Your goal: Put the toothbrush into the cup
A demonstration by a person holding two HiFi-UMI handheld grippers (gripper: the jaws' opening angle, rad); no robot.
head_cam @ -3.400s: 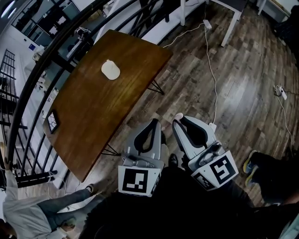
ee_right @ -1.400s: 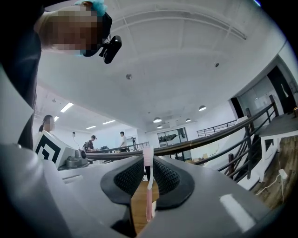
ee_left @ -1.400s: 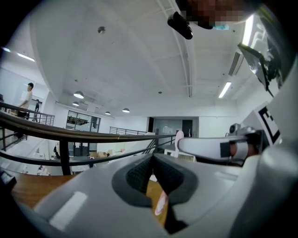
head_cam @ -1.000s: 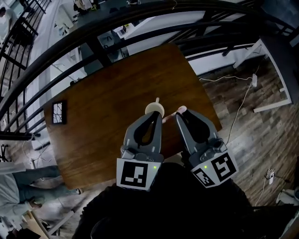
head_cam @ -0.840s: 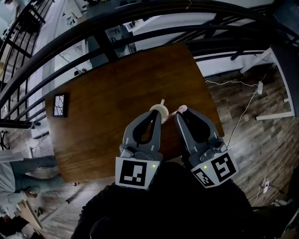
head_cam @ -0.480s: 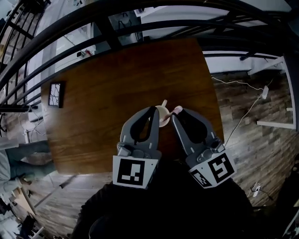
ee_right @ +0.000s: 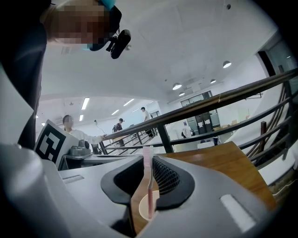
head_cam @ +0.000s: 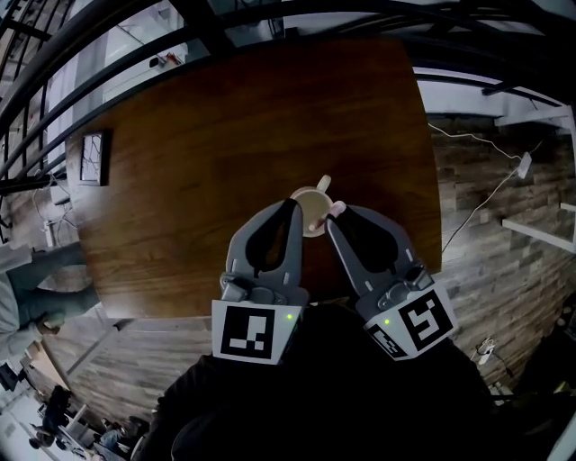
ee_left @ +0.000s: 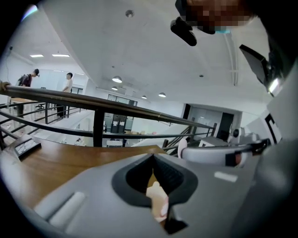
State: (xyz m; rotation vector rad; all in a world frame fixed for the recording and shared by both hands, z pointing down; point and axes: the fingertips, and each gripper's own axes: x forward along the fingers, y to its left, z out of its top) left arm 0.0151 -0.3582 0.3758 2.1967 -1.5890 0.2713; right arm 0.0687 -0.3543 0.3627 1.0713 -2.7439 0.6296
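Note:
A cream cup (head_cam: 310, 210) stands on the brown wooden table (head_cam: 207, 135), near its front edge. My left gripper (head_cam: 292, 205) is shut and empty, its tips at the cup's left rim; in the left gripper view the cup (ee_left: 156, 201) shows through the loop of the jaws. My right gripper (head_cam: 333, 216) is shut on a pink toothbrush (ee_right: 148, 183), which stands upright between the pads. The brush's pink end (head_cam: 337, 208) pokes out by the cup's right rim. In the right gripper view the cup (ee_right: 142, 210) lies just below the brush.
A small black-framed object (head_cam: 93, 158) lies at the table's left edge. A black railing (head_cam: 225, 22) runs along the far side. White furniture legs (head_cam: 540, 230) and a cable (head_cam: 477, 203) are on the plank floor to the right. A person's legs (head_cam: 36, 270) show at far left.
Both grippers have come down and forward over the table. Their tips now flank the cup, which sat ahead of them a second ago. The toothbrush stays gripped.

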